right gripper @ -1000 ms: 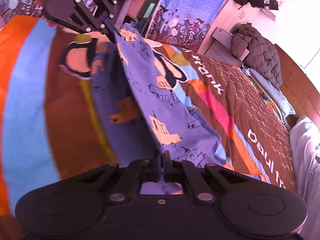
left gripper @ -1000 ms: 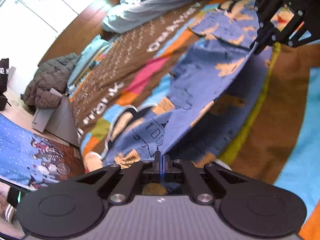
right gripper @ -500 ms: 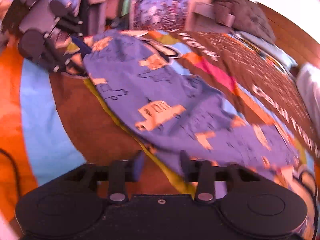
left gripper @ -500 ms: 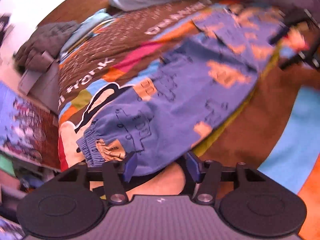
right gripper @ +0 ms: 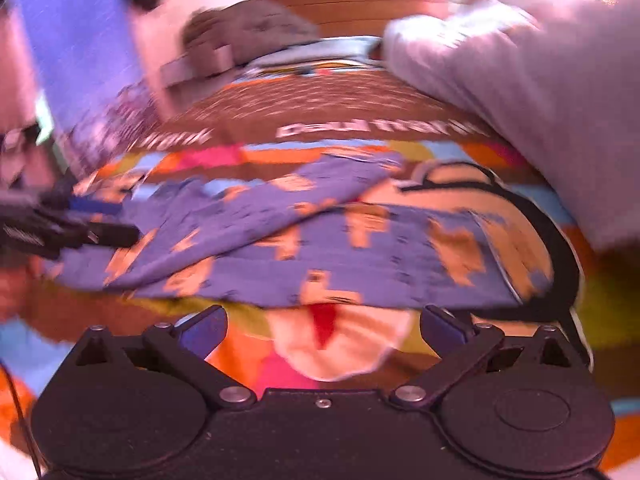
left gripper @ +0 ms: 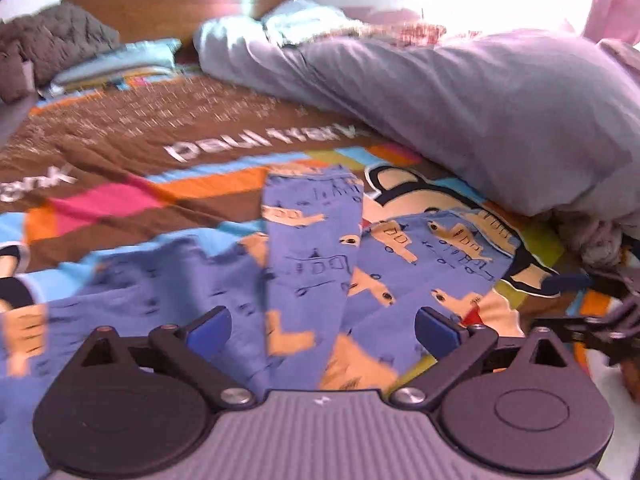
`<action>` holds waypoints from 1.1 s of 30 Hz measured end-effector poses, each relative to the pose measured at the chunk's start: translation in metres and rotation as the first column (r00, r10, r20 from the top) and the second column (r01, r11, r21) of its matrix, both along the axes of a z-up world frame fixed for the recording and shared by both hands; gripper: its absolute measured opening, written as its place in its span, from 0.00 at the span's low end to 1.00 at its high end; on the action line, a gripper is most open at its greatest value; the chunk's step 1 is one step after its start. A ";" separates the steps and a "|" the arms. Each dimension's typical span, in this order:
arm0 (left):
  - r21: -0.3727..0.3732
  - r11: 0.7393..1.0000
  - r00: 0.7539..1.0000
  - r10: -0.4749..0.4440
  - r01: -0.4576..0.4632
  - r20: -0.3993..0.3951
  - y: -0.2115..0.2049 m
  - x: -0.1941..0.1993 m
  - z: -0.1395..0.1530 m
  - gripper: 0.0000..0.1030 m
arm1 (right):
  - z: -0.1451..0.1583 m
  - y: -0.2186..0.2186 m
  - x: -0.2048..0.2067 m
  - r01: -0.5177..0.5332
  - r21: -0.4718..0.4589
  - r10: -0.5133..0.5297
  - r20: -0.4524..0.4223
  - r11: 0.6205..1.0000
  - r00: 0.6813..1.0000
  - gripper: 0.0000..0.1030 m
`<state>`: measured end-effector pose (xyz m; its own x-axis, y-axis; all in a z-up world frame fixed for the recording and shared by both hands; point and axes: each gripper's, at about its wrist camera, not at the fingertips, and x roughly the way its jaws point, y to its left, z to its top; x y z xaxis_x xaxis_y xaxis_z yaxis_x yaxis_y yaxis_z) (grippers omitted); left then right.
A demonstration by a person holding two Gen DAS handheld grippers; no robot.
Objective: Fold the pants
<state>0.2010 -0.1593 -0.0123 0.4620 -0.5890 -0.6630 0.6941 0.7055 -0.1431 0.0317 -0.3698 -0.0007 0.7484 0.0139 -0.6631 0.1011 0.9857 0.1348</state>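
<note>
The pants, blue with orange car prints, are lying on the blanket, one leg folded across the other so it runs away from the left camera toward the brown strip with white lettering. The left gripper sits right over the near edge of the fabric with its blue pads spread wide, nothing pinched between them. The right gripper is wide apart too, hanging just off the pants' edge above the cartoon face on the blanket. A grey duvet is bunched up to the right, a dark jacket sits at the far left, and both views are pretty blurry.
</note>
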 end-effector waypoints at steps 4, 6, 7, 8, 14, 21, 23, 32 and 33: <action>0.022 0.998 0.998 0.056 -0.055 -0.039 -0.018 0.026 -0.015 0.98 | -0.014 -0.033 -0.008 0.099 0.191 -0.099 -0.012 0.977 0.995 0.99; 0.016 0.995 0.992 0.102 -0.101 -0.072 -0.014 0.037 -0.020 0.97 | -0.017 -0.041 -0.008 0.117 0.239 -0.115 -0.024 0.964 0.993 0.99; 0.013 0.992 0.988 0.125 -0.125 -0.095 -0.011 0.042 -0.022 0.97 | -0.018 -0.043 -0.008 0.115 0.253 -0.114 -0.019 0.961 0.993 0.99; 0.012 0.988 0.979 0.153 -0.153 -0.133 -0.009 0.048 -0.026 0.90 | -0.017 -0.043 -0.007 0.110 0.262 -0.110 -0.016 0.959 0.994 0.99; -0.037 0.968 0.953 0.235 -0.247 -0.190 0.006 0.050 -0.033 0.59 | -0.019 -0.044 -0.005 0.096 0.297 -0.092 -0.027 0.950 0.995 0.99; -0.197 0.925 0.919 0.260 -0.325 -0.295 0.029 0.050 -0.051 0.23 | 0.000 -0.055 0.030 0.056 0.219 -0.043 -0.061 0.974 0.997 0.99; -0.231 0.909 0.912 0.268 -0.346 -0.312 0.035 0.050 -0.057 0.17 | 0.018 -0.061 0.062 0.024 0.159 -0.015 -0.058 0.987 0.998 0.99; -0.287 0.880 0.878 0.244 -0.379 -0.413 0.050 0.064 -0.067 0.10 | 0.016 -0.025 0.271 -0.095 -0.007 0.090 -0.282 0.995 0.955 0.74; -0.290 0.878 0.876 0.242 -0.381 -0.417 0.050 0.065 -0.068 0.10 | 0.012 -0.016 0.289 -0.095 -0.004 0.089 -0.307 0.995 0.948 0.72</action>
